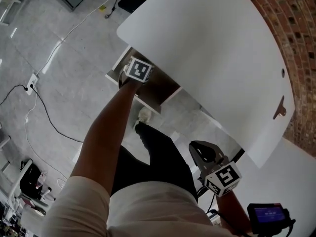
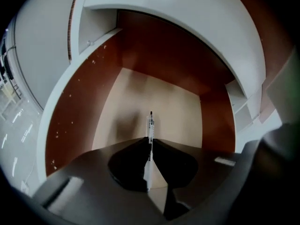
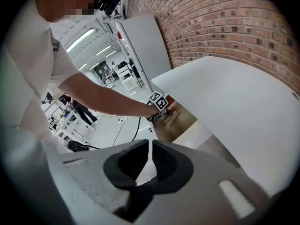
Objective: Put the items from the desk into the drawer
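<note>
Closest to the body, the right gripper (image 3: 150, 146), grey with black ribbed pads, is clenched with only a sliver of light between its jaws and nothing in them. It hangs off the near edge of the desk beside the person's dark trousers. Its marker cube carries a black-and-white square pattern, not lettering. Just beside it, at the lower right of the head view, sits a small black device with a blue screen (image 1: 267, 214); its print is too small to read.

The bare left arm (image 1: 106, 132) reaches forward and down to the left gripper (image 2: 150, 142), which is over the open drawer. Its jaws are clamped on a slim clear-barrelled pen with a dark tip (image 2: 150, 124), held lengthwise and pointing into the drawer, above its floor.

The pulled-out drawer with reddish-brown walls and a pale tan bottom (image 2: 75, 111) shows no other contents.

Above it spreads the smooth white desk top (image 1: 212, 48), where a small brown object (image 1: 280, 107) lies near the far edge; what it is cannot be told. Beyond stands a red brick wall (image 1: 296, 28).
</note>
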Motion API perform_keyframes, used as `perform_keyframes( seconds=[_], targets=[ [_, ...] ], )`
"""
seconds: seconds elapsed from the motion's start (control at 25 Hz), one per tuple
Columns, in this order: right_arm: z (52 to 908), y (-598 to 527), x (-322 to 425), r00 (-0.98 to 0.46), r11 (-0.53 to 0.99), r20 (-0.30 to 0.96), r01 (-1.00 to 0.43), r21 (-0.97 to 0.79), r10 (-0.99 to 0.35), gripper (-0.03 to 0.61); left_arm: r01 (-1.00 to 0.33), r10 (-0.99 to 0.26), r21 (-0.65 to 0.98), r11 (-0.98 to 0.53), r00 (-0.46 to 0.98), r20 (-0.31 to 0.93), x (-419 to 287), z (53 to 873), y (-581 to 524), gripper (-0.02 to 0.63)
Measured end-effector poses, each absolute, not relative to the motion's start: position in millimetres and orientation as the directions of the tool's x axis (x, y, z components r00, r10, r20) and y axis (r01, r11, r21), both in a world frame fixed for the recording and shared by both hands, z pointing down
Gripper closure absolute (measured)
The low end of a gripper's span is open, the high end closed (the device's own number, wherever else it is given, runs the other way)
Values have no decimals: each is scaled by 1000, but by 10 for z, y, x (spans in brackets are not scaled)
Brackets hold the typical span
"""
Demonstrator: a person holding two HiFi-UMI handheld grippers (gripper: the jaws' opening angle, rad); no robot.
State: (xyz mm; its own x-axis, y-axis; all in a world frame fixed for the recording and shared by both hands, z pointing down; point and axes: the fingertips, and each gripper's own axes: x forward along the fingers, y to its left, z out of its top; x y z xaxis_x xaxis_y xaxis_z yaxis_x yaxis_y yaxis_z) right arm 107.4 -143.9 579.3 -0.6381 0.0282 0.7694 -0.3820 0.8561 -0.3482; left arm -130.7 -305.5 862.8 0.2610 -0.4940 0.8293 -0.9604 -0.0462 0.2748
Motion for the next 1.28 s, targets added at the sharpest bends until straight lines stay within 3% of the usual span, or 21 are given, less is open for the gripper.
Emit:
perform_keyframes(
  seconds=[0.64, 1.28],
  targets=[
    [5808, -1488, 1104, -646, 852, 763, -393, -346, 12, 554, -958, -476, 277, -72, 277, 835, -1256, 8590, -3085, 542],
    [5217, -1016, 503, -735, 876, 676, -360, -321, -54, 554, -904, -559, 388, -181, 419, 715, -1118, 6887, -1922, 552]
  ],
)
